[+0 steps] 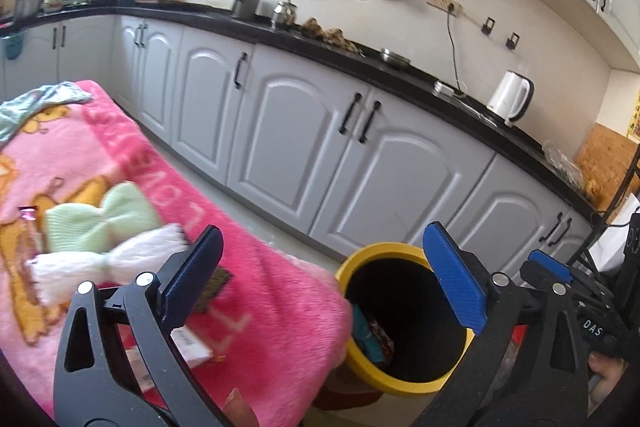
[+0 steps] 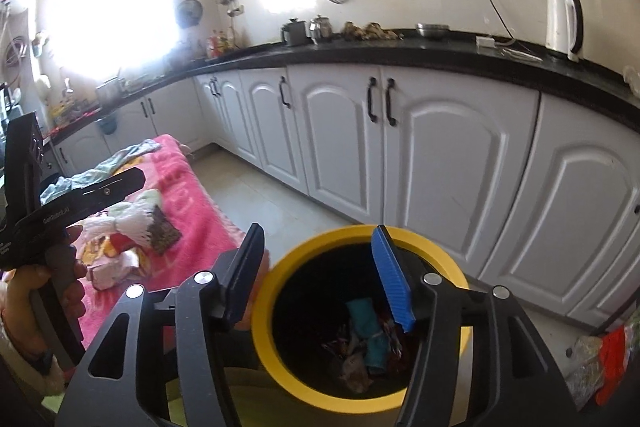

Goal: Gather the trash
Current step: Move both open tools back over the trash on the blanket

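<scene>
Sitting on the floor just beside the pink blanket's [image 1: 280,307] edge, yellow-rimmed bin [image 2: 280,347] with wrappers [image 2: 368,339] already at the bottom. More trash left on the blanket: a dark wrapper [image 2: 164,233] and pale packets [image 2: 108,269] near the white and green knitwear [image 1: 100,239].

Right claw [image 2: 320,275] over the bin mouth, jaws apart, nothing between them. Left claw [image 1: 324,275] also spread and empty, aimed between blanket edge and bin.

Likely trouble, as a judgement: snagging fluffy blanket pile or knit fringe along with a thin wrapper; dropping a packet on the floor between bed and bin; bumping the light bin over.

Shown only by the right view: bin contents clearly, plus the hand [image 2: 36,291] gripping the left tool. Shown only by the left view: packets close under the left claw, blurred.
</scene>
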The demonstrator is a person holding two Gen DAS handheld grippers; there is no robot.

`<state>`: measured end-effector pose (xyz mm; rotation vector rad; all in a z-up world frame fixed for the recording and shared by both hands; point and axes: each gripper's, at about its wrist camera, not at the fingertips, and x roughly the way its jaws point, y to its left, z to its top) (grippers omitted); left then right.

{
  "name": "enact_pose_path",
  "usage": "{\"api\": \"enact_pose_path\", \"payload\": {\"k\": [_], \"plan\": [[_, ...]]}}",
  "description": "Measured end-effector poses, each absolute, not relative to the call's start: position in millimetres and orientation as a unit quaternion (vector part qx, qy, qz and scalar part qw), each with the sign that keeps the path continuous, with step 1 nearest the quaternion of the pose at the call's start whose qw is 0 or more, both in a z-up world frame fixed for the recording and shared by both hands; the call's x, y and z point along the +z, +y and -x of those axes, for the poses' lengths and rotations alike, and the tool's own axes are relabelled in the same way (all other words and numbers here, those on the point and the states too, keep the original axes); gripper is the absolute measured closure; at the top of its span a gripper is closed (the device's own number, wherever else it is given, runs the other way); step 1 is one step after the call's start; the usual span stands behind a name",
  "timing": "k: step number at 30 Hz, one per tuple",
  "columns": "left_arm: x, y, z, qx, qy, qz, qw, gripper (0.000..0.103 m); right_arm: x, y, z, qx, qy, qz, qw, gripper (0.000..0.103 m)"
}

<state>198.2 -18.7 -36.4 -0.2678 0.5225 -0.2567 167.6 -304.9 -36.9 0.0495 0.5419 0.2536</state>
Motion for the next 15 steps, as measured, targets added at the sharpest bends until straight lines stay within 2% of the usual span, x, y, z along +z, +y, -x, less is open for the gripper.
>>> {"api": "enact_pose_path", "payload": {"k": [2, 4, 10, 15], "plan": [[-33, -9, -193, -0.119, 0.250, 0.135, 0.951, 0.011, -33, -297, -165, 0.129, 0.262, -0.019, 0.956, 0.049], [-30, 2, -186, -0.111, 0.243, 0.140, 0.954, 0.011, -29, -290, -163, 0.137, 0.258, -0.015, 0.956, 0.043], [-23, 28, -170, -0.089, 0.228, 0.152, 0.957, 0.011, -17, -265, -155, 0.161, 0.241, 0.007, 0.957, 0.037], [-20, 46, -160, -0.072, 0.221, 0.158, 0.960, 0.011, -11, -244, -150, 0.181, 0.235, 0.025, 0.955, 0.036]]}}
